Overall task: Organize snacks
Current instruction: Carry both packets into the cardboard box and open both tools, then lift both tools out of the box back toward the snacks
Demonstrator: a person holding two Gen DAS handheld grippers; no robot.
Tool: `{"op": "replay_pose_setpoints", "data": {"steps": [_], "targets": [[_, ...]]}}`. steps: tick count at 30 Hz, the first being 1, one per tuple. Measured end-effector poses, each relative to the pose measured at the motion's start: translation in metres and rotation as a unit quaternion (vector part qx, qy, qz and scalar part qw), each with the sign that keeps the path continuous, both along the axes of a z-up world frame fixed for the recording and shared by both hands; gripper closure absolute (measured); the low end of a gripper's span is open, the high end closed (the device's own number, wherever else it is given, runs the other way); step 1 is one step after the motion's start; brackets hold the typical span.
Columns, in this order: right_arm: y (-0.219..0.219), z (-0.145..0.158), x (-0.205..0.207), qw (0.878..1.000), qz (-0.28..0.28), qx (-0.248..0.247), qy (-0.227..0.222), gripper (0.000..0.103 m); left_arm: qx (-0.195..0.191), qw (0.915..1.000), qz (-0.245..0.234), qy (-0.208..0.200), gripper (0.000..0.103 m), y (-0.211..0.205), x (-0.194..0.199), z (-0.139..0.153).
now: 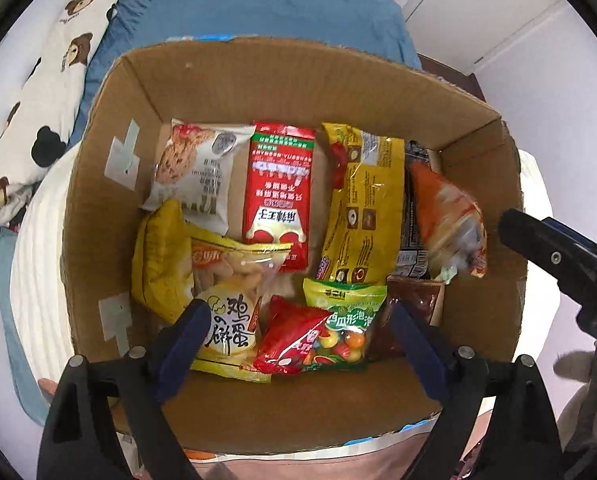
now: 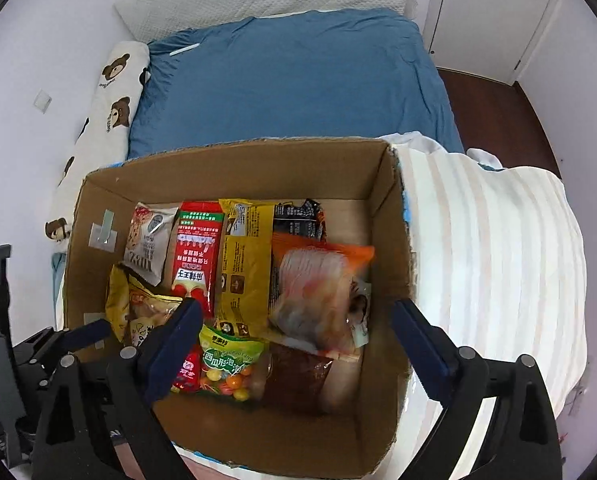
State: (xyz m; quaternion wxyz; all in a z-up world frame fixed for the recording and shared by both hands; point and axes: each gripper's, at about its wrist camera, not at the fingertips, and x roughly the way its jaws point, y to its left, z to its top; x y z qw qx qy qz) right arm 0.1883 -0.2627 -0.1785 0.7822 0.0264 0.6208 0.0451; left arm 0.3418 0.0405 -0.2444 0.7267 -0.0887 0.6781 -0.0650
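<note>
We see our left tongs spread wide over the cardboard box, gripping nothing. Our right tongs gape wide too, and a blurry orange bag sits loose between them. Snack bags fill the box: a gumball bag, then a red packet. Farther back is the blue bed.

Assorted snack packets flat in open cardboard box
</note>
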Motion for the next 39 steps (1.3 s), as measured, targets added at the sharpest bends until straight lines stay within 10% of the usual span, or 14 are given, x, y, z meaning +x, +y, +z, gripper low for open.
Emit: {"op": "replay_pose_setpoints", "data": {"steps": [28, 39], "targets": [[-0.002, 0.04, -0.101, 0.999, -0.004, 0.008, -0.035, 0.005, 0.046, 0.9936, 0.0, -0.103, 0.009, 0.01, -0.064, 0.084], [0.002, 0.092, -0.182, 0.992, -0.005, -0.002, -0.124, 0.005, 0.06, 0.9776, 0.02, -0.201, 0.009, 0.02, -0.146, 0.13]]}}
